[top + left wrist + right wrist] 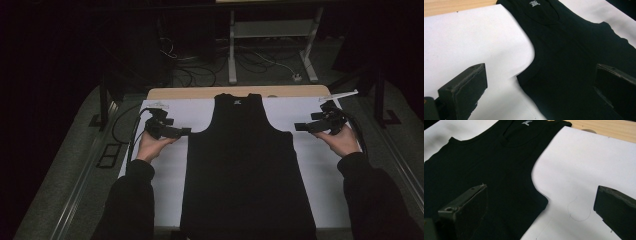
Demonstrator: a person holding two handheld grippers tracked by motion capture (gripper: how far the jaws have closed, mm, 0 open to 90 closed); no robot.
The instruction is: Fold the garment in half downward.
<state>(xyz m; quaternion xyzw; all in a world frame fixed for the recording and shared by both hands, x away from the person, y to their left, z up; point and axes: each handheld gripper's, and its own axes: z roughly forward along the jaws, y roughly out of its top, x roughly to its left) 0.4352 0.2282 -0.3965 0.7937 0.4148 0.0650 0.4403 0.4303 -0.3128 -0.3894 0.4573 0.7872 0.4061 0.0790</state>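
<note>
Lying flat on a white sheet [310, 165] that covers most of the table [200, 93], a black sleeveless top [245, 170] takes up the middle of the high view, its neck toward the far edge and its hem running down to the near edge between the person's two dark sleeves. A small pale label [236, 101] sits just inside the neckline, and the same label appears at the top of both gripper views. The left gripper [186, 131] is held in the person's left hand [151, 145] just beside the garment's left armhole, its tips pointing inward at the cloth, level with the spot where the strap widens into the body. In the left gripper view its jaws stand wide apart with nothing between them: one is over bare white sheet and the other over black fabric, so the armhole edge runs through the gap. The right gripper [298, 127] rests in the right hand [342, 140] on the opposite side, just beside the right armhole and likewise aimed inward. Its jaws are also spread wide and hold nothing; in the right gripper view one jaw is over the top's body and the other over the white sheet, with the corner below the armhole lying between them. Whether either gripper touches the cloth cannot be told. A strip of bare wood shows beyond the sheet at the table's far edge.
</note>
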